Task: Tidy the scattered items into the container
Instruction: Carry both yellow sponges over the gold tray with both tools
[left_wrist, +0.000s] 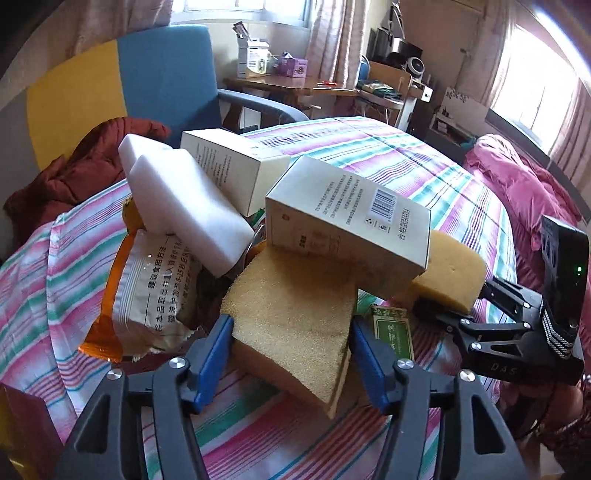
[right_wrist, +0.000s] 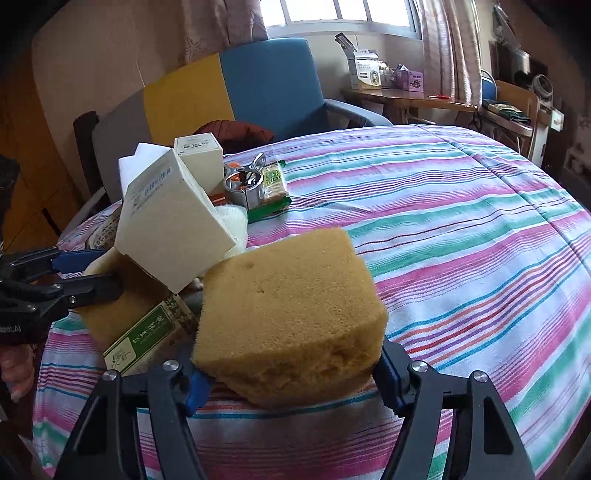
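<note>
Left wrist view: my left gripper (left_wrist: 291, 350) straddles a flat yellow sponge (left_wrist: 291, 317) pinned under a cream box (left_wrist: 347, 218) in the pile, pads at its sides; whether they squeeze, I cannot tell. Right wrist view: my right gripper (right_wrist: 291, 380) clasps a thick sponge block (right_wrist: 291, 314) on the striped bedcover (right_wrist: 461, 221); light and squashy, best gripped across its flat sides.

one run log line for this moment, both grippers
left gripper: around flat sponge | right gripper: around thick sponge | pile: boxes, packets on striped cloth | container: unseen
</note>
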